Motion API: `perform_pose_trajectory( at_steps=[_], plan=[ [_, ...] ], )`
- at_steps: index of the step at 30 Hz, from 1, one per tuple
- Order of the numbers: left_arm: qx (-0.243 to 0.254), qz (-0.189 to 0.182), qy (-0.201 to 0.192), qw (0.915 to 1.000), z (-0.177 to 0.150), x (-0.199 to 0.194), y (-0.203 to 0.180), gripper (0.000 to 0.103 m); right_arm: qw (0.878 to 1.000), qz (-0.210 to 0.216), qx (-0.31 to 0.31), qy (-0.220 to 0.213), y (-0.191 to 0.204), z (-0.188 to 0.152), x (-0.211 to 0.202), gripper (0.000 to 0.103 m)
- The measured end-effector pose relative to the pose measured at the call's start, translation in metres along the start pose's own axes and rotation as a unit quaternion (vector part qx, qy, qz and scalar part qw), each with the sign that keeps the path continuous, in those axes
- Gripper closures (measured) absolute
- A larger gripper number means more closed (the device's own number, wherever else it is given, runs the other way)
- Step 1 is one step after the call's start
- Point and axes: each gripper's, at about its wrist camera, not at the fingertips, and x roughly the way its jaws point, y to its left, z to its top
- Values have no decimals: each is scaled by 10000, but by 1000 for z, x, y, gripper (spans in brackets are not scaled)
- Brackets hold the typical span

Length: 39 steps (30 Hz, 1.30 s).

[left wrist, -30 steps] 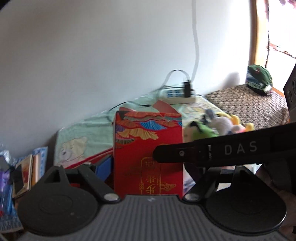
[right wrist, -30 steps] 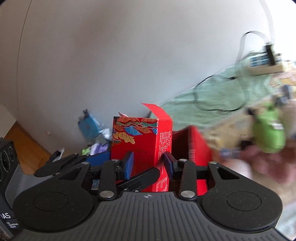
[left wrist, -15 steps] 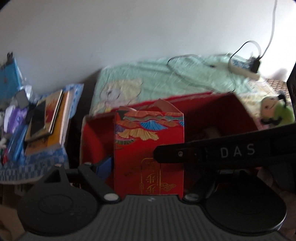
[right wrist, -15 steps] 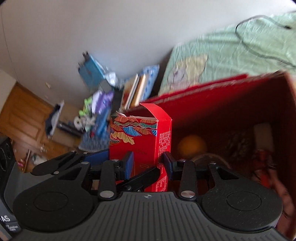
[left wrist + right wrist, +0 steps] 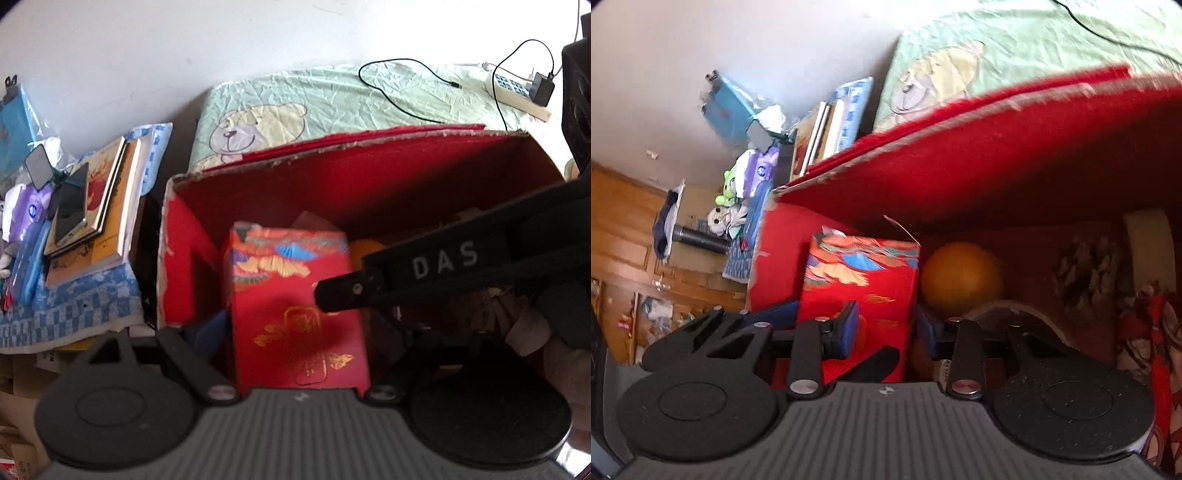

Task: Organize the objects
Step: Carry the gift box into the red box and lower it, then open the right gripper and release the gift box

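Two handheld tongs carry one small red cardboard carton (image 5: 295,317) printed with gold characters and a band of blue and orange clouds. The carton stands upright, low inside one large open red cardboard box (image 5: 177,236), near its left wall.

The left tongs (image 5: 295,332) grip the carton by its two side faces, blue pads pressed against them. The right tongs (image 5: 882,325) are closed to a narrower gap on the carton's near corner; a blue fingertip (image 5: 849,325) lies against its front face, and the other sits just past its right edge. In the left view, the right tongs' black arm, lettered "DAS", crosses in front of the carton.

As a judgement, the step is close to done: the carton is within the box walls, though whether it rests on the bottom is hidden. Letting go and pulling both tongs out is left.

Already in the box: one orange ball (image 5: 960,277) just right of the carton, one cream rectangular item at the far right, and a blurred red patterned item. Outside it, one stack of books (image 5: 96,206) lies on a blue checked cloth to the left. Behind the box lies one pale green bear-print sheet (image 5: 332,107) with one white power strip (image 5: 517,92).
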Motion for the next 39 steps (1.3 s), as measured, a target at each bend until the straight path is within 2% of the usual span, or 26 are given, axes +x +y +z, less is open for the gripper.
perform_pose_trajectory(
  at_steps=[5,8,16,25,30,34,39],
  plan=[
    [169,33,-103,9998,-6,-5,1,16,9995,-95,165,-241,-4,-2,-8,64],
    [186,38,-159,9997,-8,-8,2,16,9988,-319,59,-377,0,-4,-9,65],
    [-12,2,-14,10000,-6,-2,-2,15,9963,-587,-96,-621,3,-6,-10,65],
    [-89,167,-33,9998,-8,-6,-10,16,9920,-821,-157,-941,7,-10,-13,65],
    [-164,312,-105,9993,-9,-12,-10,16,9808,-1251,-428,-1434,17,-20,-27,65],
    [-220,376,-189,9989,-10,-18,-11,15,9740,-1367,-267,-1785,13,-28,-48,65],
    [-350,320,-237,9986,-10,-25,-15,11,9608,-1898,-415,-1978,21,-41,-63,65]
  ],
)
